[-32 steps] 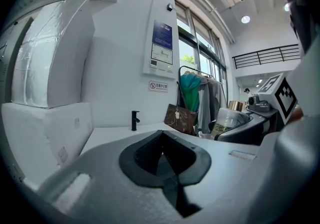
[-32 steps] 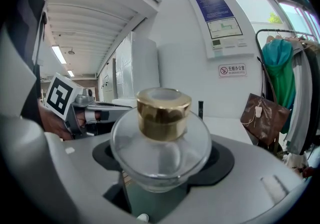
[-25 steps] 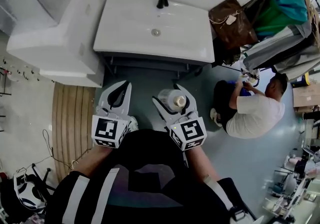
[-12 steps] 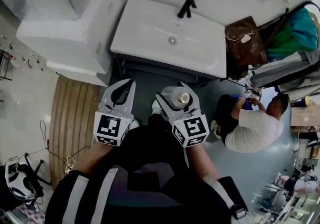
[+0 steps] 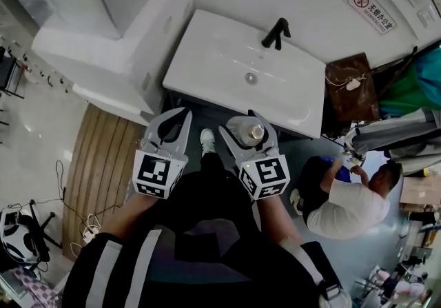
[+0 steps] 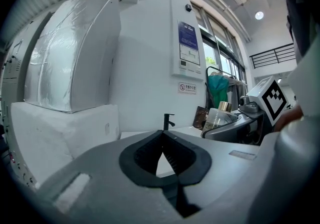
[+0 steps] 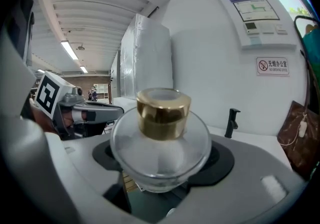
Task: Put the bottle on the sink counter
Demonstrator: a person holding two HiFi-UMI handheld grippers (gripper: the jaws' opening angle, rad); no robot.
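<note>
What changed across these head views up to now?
The person stepped toward the sink counter, carrying the bottle closer to its front edge. The right gripper stays clamped on the bottle; the left gripper stays shut and empty.

Bright, even indoor light throughout.

Head view: strong fisheye bend, walls bow toward the edges. The white sink table [image 5: 207, 58] is close to blown out, with a soft dark shadow under its front edge.

Left gripper view: daylight comes through the windows [image 6: 215, 62], 1 round ceiling lamp [image 6: 258, 15] flares, and the corners are vignetted black.

Right gripper view: ceiling strip lights [image 7: 67, 50] glow. The bottle [image 7: 160, 140] shows a soft sheen on glass and cap. The nearest foreground is blurred.
</note>
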